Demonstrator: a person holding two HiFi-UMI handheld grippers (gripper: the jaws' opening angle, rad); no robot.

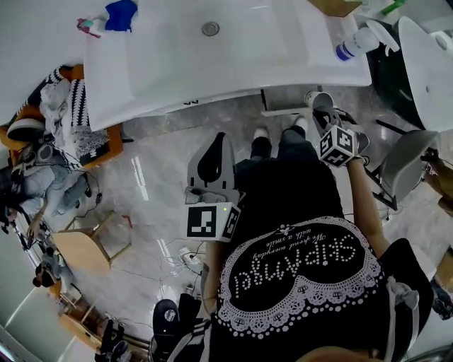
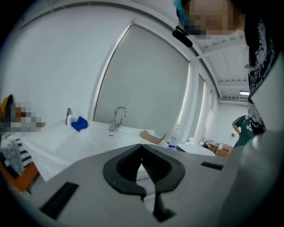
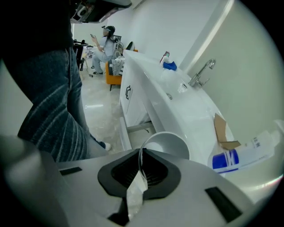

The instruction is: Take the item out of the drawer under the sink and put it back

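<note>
A white paper cup [image 3: 170,142] hangs by its rim from my right gripper [image 3: 141,153], whose jaws are shut on the thin rim wall. In the head view the cup [image 1: 317,98] and right gripper [image 1: 324,115] sit just under the front edge of the white sink counter [image 1: 233,63], above the partly pulled-out drawer [image 1: 287,111]. That drawer [image 3: 121,131] shows below the cup. My left gripper [image 1: 216,145] stays lower and to the left over the floor, shut and empty. Its view faces the faucet [image 2: 118,118], with its jaw tips [image 2: 142,147] closed together.
On the counter lie a blue cloth [image 1: 121,14], a blue-labelled bottle [image 1: 356,44] and torn cardboard [image 3: 223,133]. An orange chair piled with clothes [image 1: 67,124] stands left, a grey chair [image 1: 400,166] and a second basin [image 1: 425,67] right. Cables cross the floor.
</note>
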